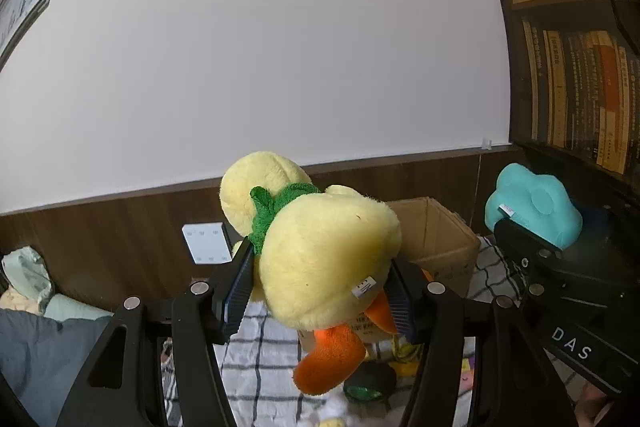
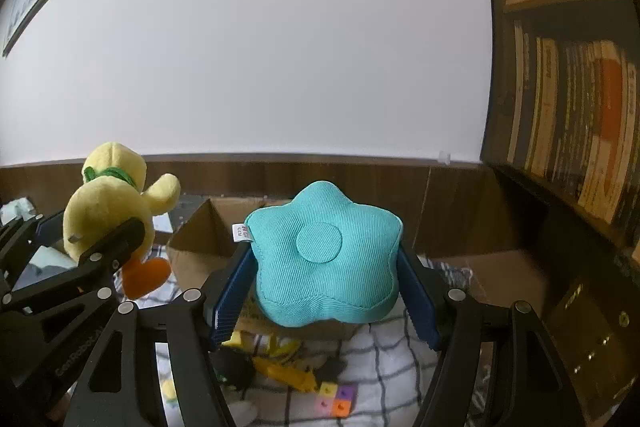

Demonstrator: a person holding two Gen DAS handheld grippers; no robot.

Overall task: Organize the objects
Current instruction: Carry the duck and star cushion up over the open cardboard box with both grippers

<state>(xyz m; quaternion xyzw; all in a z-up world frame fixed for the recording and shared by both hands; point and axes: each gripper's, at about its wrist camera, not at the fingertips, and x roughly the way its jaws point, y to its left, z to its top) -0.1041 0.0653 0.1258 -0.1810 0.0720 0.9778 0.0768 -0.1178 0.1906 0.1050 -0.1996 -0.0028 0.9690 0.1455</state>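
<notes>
My left gripper (image 1: 320, 287) is shut on a yellow plush duck (image 1: 324, 251) with a green scarf and orange feet, held up in the air. It also shows in the right wrist view (image 2: 108, 211), at the left. My right gripper (image 2: 326, 279) is shut on a teal star-shaped cushion (image 2: 326, 259), held above an open cardboard box (image 2: 212, 231). The cushion also shows at the right of the left wrist view (image 1: 532, 207). The box lies behind the duck in the left wrist view (image 1: 436, 239).
A checked cloth (image 2: 392, 347) lies below with small toys: a yellow toy (image 2: 288, 371), a black round object (image 1: 370, 381) and a coloured square block (image 2: 336, 399). A dark bookshelf (image 2: 580, 131) stands on the right. A white wall (image 2: 280, 47) with wood panelling is ahead.
</notes>
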